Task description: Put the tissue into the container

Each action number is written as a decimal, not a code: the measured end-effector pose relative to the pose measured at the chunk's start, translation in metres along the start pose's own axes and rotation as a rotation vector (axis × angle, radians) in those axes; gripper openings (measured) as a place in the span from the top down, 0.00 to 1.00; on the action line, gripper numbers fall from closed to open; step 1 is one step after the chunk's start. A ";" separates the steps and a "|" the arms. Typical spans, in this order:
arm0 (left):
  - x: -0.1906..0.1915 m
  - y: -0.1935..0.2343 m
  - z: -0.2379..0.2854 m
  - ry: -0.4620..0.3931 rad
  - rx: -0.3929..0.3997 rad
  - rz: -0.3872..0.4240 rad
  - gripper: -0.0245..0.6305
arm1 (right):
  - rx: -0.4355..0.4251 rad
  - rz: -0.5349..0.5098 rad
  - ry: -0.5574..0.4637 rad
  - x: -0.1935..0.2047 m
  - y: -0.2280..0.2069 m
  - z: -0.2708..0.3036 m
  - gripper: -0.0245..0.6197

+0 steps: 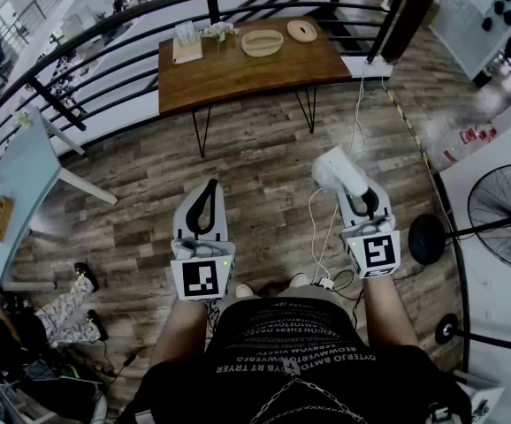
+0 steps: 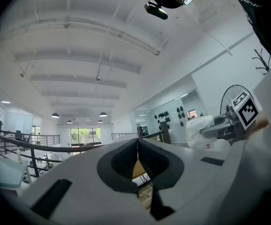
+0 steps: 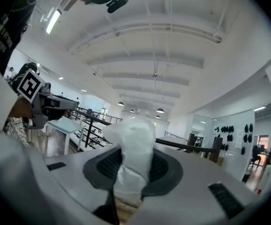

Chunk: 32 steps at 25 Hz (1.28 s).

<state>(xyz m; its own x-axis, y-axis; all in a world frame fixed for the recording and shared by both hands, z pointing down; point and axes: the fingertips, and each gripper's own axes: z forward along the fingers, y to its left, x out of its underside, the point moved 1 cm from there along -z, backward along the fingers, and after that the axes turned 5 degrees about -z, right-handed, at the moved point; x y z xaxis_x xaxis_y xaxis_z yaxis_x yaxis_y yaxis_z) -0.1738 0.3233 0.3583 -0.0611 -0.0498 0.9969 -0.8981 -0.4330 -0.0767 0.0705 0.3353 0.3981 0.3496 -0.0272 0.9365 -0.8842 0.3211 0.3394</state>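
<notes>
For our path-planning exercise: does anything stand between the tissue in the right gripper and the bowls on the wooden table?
Nothing visible does. The right gripper is shut on the tissue, and only bare floor lies between it and the wooden table with the bowls.

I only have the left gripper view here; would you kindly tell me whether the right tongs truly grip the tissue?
Observer: Yes. In the right gripper view, the right gripper has its tongs closed on the tissue, which sticks up between them.
Operator: Thank you. Is a container anywhere ahead?
Observer: The head view shows a shallow oval bowl on a wooden table by the railing.
Operator: Is anything on the way there?
Observer: A white cable trails across the wood floor on the right side.
</notes>
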 end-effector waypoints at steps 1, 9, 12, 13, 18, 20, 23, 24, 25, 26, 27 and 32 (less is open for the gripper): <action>-0.002 -0.009 0.005 -0.005 0.004 -0.024 0.92 | -0.003 -0.001 -0.002 0.001 -0.009 -0.002 0.79; -0.011 -0.058 0.042 0.000 -0.036 -0.073 0.92 | -0.022 0.034 -0.035 0.022 -0.075 -0.023 0.79; -0.013 -0.068 0.048 0.005 -0.066 -0.092 0.92 | -0.032 0.045 -0.041 0.031 -0.097 -0.031 0.79; -0.014 -0.069 0.048 0.006 -0.080 -0.098 0.92 | -0.039 0.048 -0.044 0.033 -0.102 -0.032 0.79; -0.018 -0.082 0.045 -0.017 -0.100 -0.052 0.92 | -0.051 0.058 -0.058 0.037 -0.118 -0.031 0.79; -0.018 -0.090 0.042 -0.041 -0.096 0.060 0.92 | -0.057 0.062 -0.058 0.039 -0.120 -0.030 0.79; -0.013 -0.092 0.041 -0.036 -0.086 0.092 0.92 | -0.084 0.060 -0.056 0.041 -0.118 -0.022 0.79; -0.011 -0.089 0.042 -0.029 -0.090 0.064 0.92 | -0.098 0.059 -0.056 0.040 -0.117 -0.019 0.79; -0.009 -0.086 0.043 -0.022 -0.095 0.047 0.92 | -0.111 0.061 -0.055 0.040 -0.115 -0.015 0.79; -0.007 -0.082 0.046 -0.014 -0.100 0.044 0.92 | -0.118 0.065 -0.056 0.039 -0.113 -0.012 0.79; -0.006 -0.078 0.049 -0.007 -0.103 0.045 0.92 | -0.121 0.071 -0.057 0.038 -0.112 -0.007 0.79; 0.005 -0.054 0.074 -0.016 -0.058 -0.032 0.92 | -0.086 0.094 -0.054 0.044 -0.112 0.030 0.79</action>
<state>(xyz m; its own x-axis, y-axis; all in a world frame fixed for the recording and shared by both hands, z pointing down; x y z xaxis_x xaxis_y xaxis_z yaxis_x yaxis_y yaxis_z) -0.0934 0.2797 0.3664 -0.0253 -0.0518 0.9983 -0.9234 -0.3813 -0.0431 0.1750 0.2695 0.4038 0.2472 -0.0431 0.9680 -0.8818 0.4042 0.2431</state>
